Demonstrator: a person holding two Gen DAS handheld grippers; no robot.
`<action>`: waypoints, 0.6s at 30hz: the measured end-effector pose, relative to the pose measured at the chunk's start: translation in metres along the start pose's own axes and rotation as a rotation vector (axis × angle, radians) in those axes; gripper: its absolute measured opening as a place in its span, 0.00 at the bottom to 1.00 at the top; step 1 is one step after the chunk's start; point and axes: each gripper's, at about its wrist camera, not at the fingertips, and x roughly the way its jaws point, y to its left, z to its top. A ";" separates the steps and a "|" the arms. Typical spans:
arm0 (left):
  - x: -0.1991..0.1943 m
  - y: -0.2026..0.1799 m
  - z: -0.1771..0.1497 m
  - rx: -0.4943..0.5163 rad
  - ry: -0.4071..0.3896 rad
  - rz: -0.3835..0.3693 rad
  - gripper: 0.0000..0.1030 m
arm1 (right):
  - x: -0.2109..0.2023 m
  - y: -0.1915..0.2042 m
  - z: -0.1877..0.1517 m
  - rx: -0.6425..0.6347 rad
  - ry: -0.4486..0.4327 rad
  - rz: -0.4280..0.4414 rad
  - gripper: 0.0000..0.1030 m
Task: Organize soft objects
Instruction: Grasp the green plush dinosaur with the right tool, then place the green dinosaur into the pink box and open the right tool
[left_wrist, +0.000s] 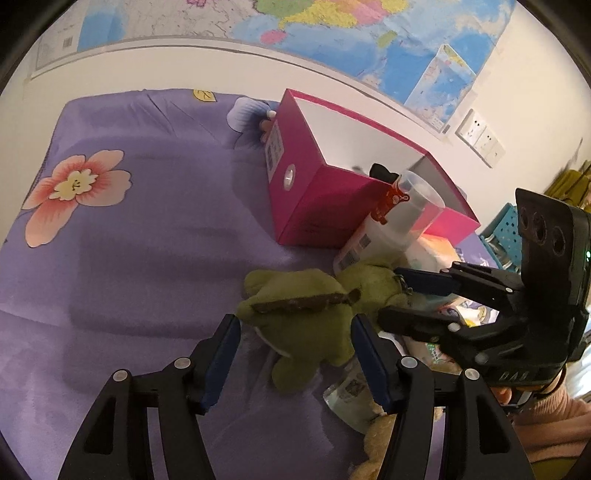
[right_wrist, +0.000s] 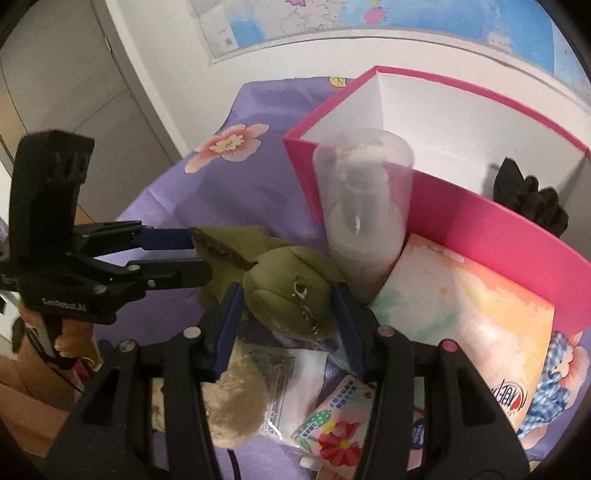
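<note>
Bed (left_wrist: 147, 229), purple floral sheet, soft and yielding. Pink box (right_wrist: 498, 236), stiff card, open-topped, a dark item inside. Green plush (right_wrist: 291, 291), matte, limp, lies on the bed just before the box, touching the pump bottle (right_wrist: 364, 236), smooth plastic, leaning. Right tongs (right_wrist: 286, 306) clench the plush's head. Left tongs (left_wrist: 291, 350) straddle its body, pads apart, released. Risks: a lift could topple the bottle; the limp body could snag the box rim.

A purple floral bedsheet (left_wrist: 147, 229) carries a pink box (left_wrist: 314, 206), green plush (left_wrist: 303, 317) and pump bottle (right_wrist: 365, 229).
</note>
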 end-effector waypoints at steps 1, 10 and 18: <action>0.001 -0.001 0.000 0.002 0.001 -0.004 0.60 | 0.002 0.003 0.000 -0.020 0.002 -0.022 0.51; -0.010 -0.005 -0.001 -0.014 -0.023 -0.044 0.54 | -0.008 0.010 -0.004 -0.049 -0.041 -0.046 0.45; -0.051 -0.021 0.007 0.022 -0.114 -0.060 0.54 | -0.055 0.022 0.001 -0.058 -0.167 0.003 0.42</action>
